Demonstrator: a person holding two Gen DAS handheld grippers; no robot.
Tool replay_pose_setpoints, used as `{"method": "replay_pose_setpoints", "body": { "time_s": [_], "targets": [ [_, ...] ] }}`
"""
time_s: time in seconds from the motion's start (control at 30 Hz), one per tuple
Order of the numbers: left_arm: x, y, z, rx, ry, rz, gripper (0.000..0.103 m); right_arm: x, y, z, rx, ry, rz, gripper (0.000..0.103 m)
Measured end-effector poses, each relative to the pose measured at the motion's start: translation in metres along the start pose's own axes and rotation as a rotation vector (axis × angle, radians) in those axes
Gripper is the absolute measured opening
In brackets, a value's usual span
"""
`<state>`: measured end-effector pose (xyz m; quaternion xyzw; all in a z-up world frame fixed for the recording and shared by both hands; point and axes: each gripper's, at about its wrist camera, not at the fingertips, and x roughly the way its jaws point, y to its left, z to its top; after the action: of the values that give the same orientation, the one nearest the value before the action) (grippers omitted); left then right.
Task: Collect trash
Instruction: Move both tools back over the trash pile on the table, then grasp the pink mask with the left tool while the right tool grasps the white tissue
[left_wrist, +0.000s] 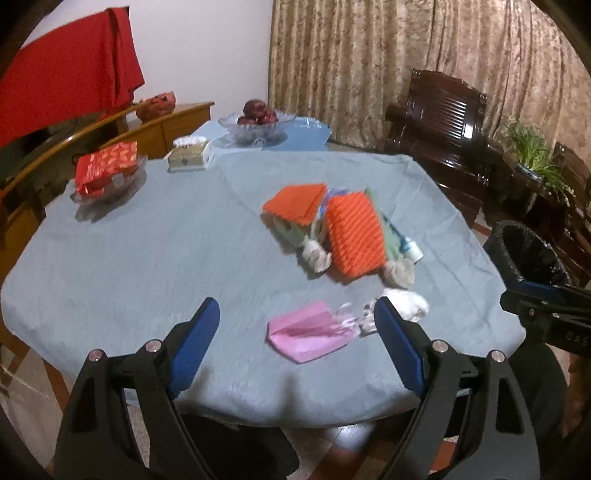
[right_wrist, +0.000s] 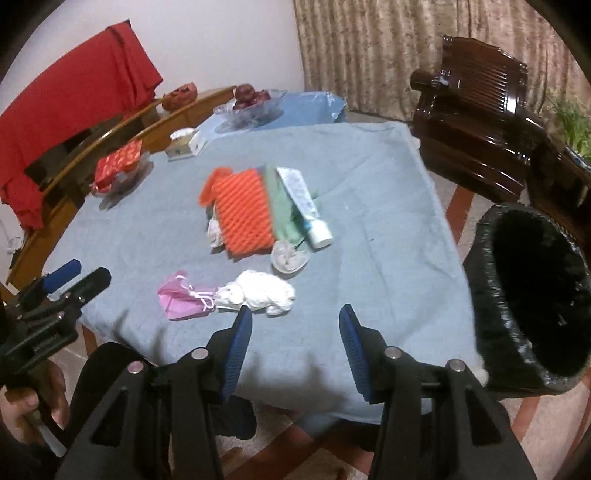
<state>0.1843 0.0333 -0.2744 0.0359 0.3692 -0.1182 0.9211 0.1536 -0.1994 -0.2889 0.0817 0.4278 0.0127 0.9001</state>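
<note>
Both claws gaped wide, empty: left gripper (left_wrist: 295, 332), right gripper (right_wrist: 295, 332). Crumpled white tissue (right_wrist: 264, 291) lay lower centre on tablecloth (right_wrist: 369, 206) (light, soft, compressible); pinch mid-wad. Bin (right_wrist: 532, 306) right.

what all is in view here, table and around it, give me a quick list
pink pouch: 1, pink, near table edge
white wad: 1, white, touching the pouch
orange ridged pads: 2, orange, table centre pile
tube: 1, pale blue, beside the pile
tissue box: 1, white, far side
fruit bowl: 1, glass, far edge
red packet: 1, in glass dish, far left
bin: 1, black liner, right of table
left gripper: open
right gripper: open
</note>
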Motion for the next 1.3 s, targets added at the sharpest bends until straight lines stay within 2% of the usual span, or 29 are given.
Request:
{"method": "replay_pose_setpoints", "body": {
  "time_s": [0.2,0.5,0.67,0.77,0.83,0.87,1.03,1.3],
  "targets": [
    [0.035,0.018,-0.017,-0.003,0.070,-0.015,0.074,0.031,0.008,-0.002,0.003,0.044,-0.001,0.049],
    [0.082,0.019,-0.025,0.006,0.141,-0.038,0.073,0.063,0.017,0.004,-0.021,0.083,0.004,0.049],
    [0.108,0.015,-0.029,0.029,0.200,-0.065,0.055,0.075,0.017,0.009,-0.029,0.101,0.011,0.049],
    [0.119,0.012,-0.031,0.047,0.221,-0.082,0.049,0.082,0.016,0.010,-0.031,0.111,0.013,0.049],
    [0.124,0.011,-0.033,0.056,0.237,-0.087,0.031,0.085,0.015,0.010,-0.027,0.119,0.016,0.049],
    [0.126,0.011,-0.034,0.057,0.241,-0.091,0.019,0.086,0.015,0.011,-0.026,0.121,0.017,0.049],
    [0.120,0.017,-0.031,0.035,0.212,-0.101,0.012,0.089,0.018,0.011,-0.030,0.125,0.030,0.049],
    [0.094,0.029,-0.016,0.010,0.138,-0.034,0.011,0.088,0.026,0.012,-0.036,0.122,0.040,0.048]
  ]
}}
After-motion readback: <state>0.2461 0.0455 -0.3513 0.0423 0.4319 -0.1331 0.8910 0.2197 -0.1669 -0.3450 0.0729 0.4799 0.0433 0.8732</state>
